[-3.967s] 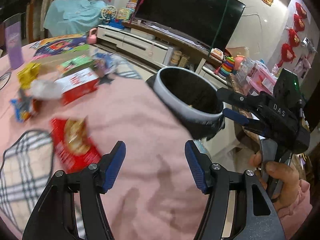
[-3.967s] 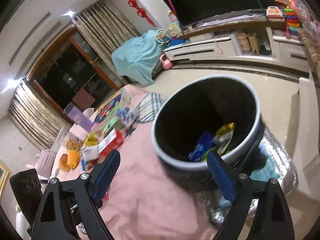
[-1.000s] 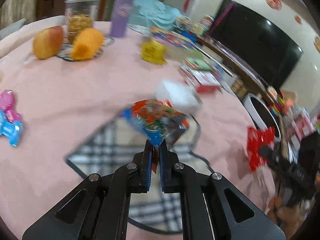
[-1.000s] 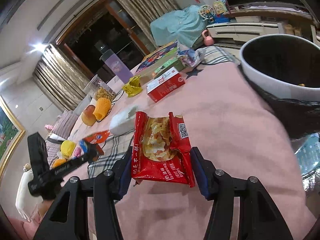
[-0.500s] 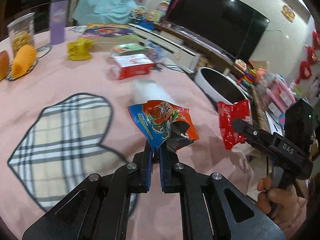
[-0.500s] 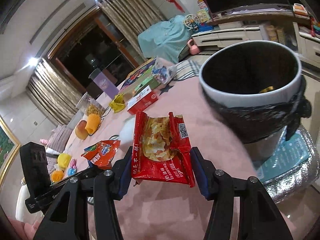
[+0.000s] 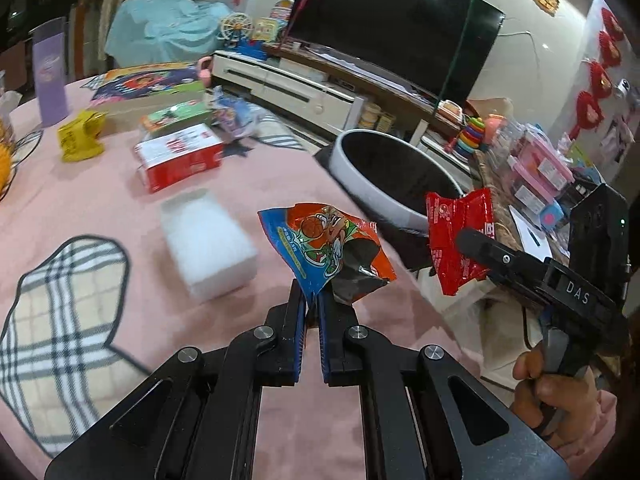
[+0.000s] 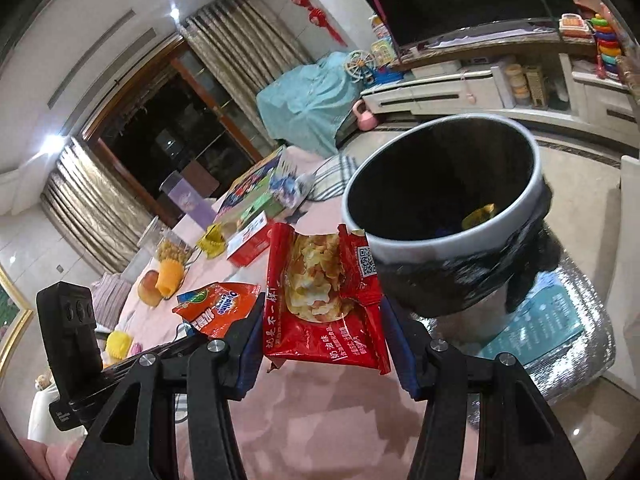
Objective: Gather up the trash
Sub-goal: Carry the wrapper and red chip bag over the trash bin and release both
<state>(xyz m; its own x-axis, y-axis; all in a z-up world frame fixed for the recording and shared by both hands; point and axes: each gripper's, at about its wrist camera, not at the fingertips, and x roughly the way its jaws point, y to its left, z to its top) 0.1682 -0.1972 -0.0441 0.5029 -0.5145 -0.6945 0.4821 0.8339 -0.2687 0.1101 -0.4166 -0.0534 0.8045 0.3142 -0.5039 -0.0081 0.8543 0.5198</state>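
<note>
My left gripper is shut on an orange and blue snack wrapper, held above the pink tablecloth; the wrapper also shows in the right wrist view. My right gripper is shut on a red chip bag, held just short of the white-rimmed trash bin. In the left wrist view the red chip bag hangs at the near rim of the bin. The bin holds some wrappers at its bottom.
On the table lie a white foam block, a red and white box, a yellow wrapper, a green box, a purple cup and a plaid mat. Fruit sits further back.
Both grippers have moved toward the bin with their wrappers. The bin is nearer and larger in the right wrist view, and the red bag now reaches its rim.
</note>
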